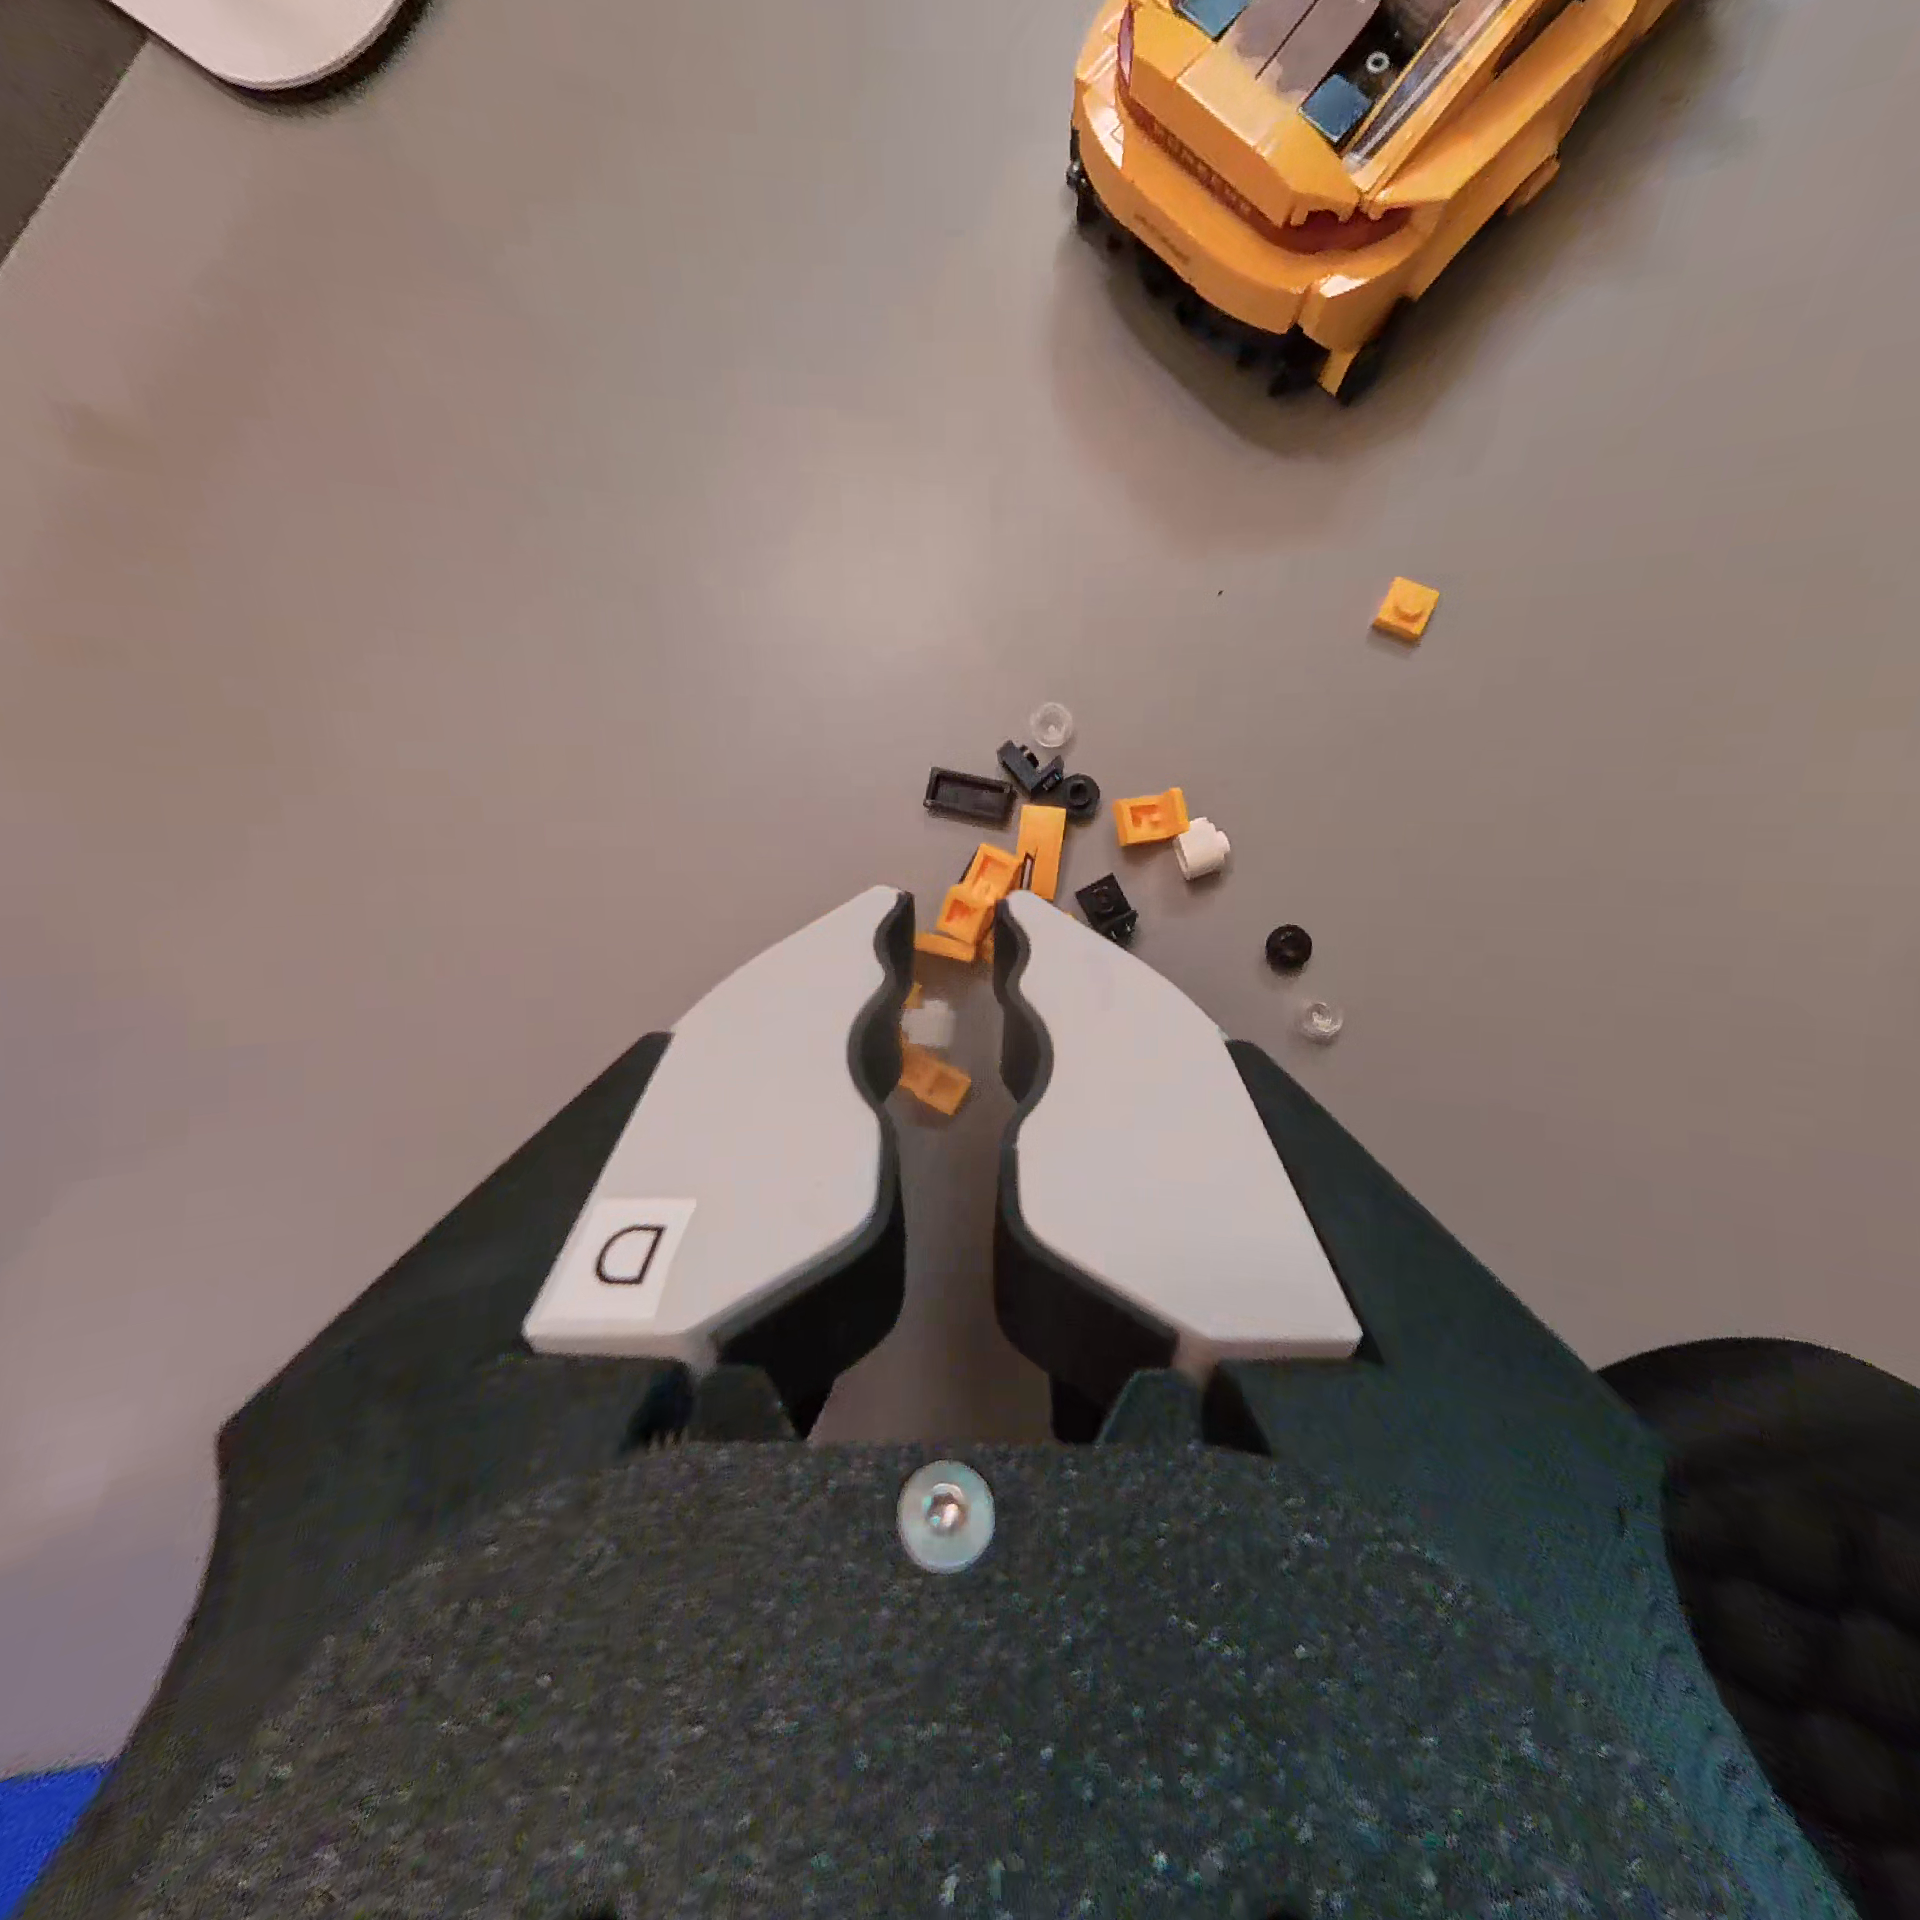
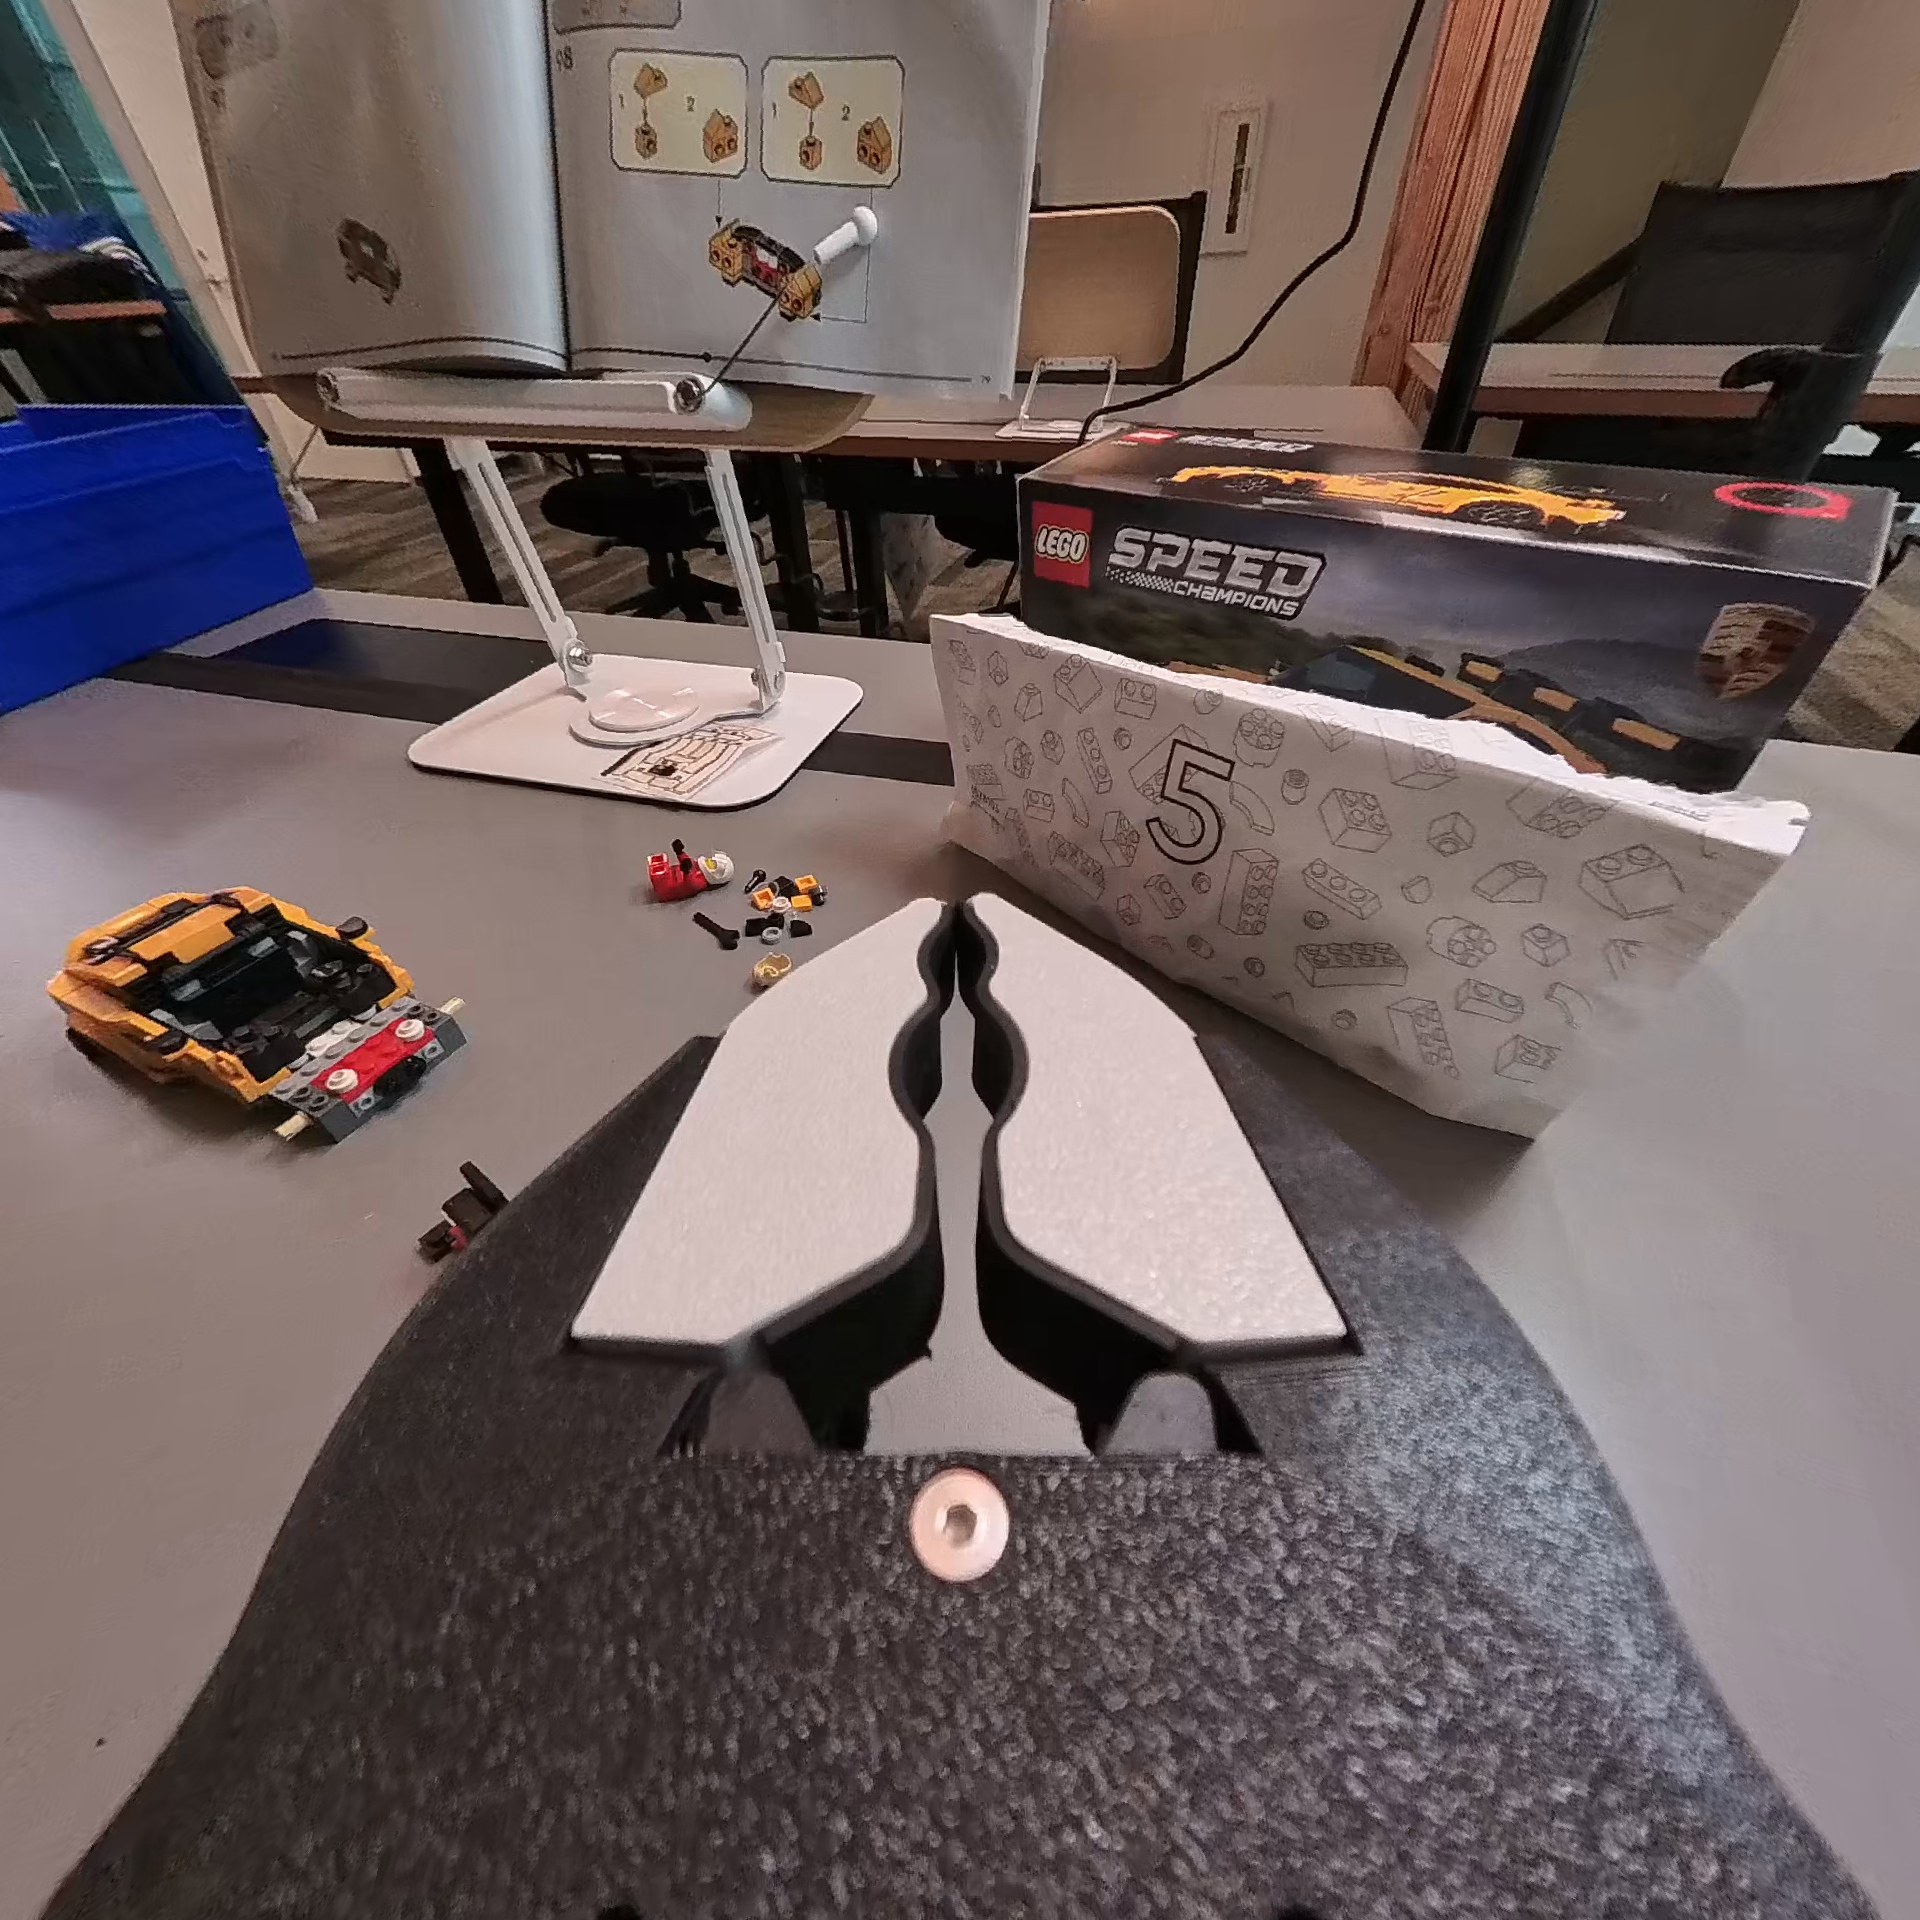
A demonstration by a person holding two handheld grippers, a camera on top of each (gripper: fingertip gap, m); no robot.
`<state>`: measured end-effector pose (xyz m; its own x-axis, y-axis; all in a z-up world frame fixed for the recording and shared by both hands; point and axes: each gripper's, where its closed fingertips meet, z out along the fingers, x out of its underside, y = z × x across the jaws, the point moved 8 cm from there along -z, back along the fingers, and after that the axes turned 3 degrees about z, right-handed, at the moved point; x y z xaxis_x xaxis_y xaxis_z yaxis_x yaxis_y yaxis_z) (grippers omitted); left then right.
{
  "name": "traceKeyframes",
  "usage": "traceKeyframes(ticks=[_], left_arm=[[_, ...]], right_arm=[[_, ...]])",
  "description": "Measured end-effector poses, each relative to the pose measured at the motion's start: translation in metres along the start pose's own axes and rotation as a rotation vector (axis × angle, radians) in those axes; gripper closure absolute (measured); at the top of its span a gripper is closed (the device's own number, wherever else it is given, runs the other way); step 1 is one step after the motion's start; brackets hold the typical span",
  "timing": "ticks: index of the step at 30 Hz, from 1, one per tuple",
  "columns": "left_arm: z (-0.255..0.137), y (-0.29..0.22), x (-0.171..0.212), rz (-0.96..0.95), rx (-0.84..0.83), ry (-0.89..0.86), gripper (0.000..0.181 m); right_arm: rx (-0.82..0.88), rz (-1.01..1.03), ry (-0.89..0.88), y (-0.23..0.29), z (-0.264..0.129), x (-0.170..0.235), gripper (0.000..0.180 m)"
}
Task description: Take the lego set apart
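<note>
The yellow lego car (image 1: 1299, 187) stands on the grey table at the top right of the left wrist view. In the right wrist view the car (image 2: 239, 997) is at the left, with its front stripped to grey and red plates. A pile of small loose orange, black and clear pieces (image 1: 1039, 831) lies below my left gripper (image 1: 953, 916). Its jaws stand slightly apart over the pile and grip nothing. One orange plate (image 1: 1405, 611) lies apart. My right gripper (image 2: 956, 916) is shut and empty, low over the table. The pile (image 2: 779, 904) lies beyond its tips.
A lego box (image 2: 1455, 582) and a white paper bag (image 2: 1351, 883) stand at the right. An instruction booklet (image 2: 623, 187) sits on a white stand (image 2: 644, 727) at the back. A red minifigure (image 2: 686, 873) and a small black piece (image 2: 462, 1210) lie loose. A blue bin (image 2: 125, 540) is at the far left. About 45 cm separates my left fingertips from my right. The orange plate (image 1: 1405, 611) is closer to my left gripper, around 9 cm from its tips; the right tips are 35 cm off.
</note>
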<state>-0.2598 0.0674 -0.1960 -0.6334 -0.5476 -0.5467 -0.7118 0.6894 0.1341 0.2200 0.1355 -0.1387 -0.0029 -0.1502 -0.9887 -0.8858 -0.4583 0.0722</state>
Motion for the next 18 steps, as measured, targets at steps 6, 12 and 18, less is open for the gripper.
traceKeyframes(ticks=[6,12,18], left_arm=[[0.0,0.0,-0.002,-0.019,0.02,-0.012,0.172],[-0.027,-0.023,-0.035,-0.187,0.261,-0.414,0.173],[-0.043,-0.065,-0.078,-0.36,0.692,-0.784,0.173]], right_arm=[[-0.01,0.001,0.01,0.0,0.001,0.002,0.18],[-0.235,-0.059,-0.026,0.034,0.002,-0.007,0.18],[-0.779,-0.122,0.12,0.141,0.003,-0.008,0.175]])
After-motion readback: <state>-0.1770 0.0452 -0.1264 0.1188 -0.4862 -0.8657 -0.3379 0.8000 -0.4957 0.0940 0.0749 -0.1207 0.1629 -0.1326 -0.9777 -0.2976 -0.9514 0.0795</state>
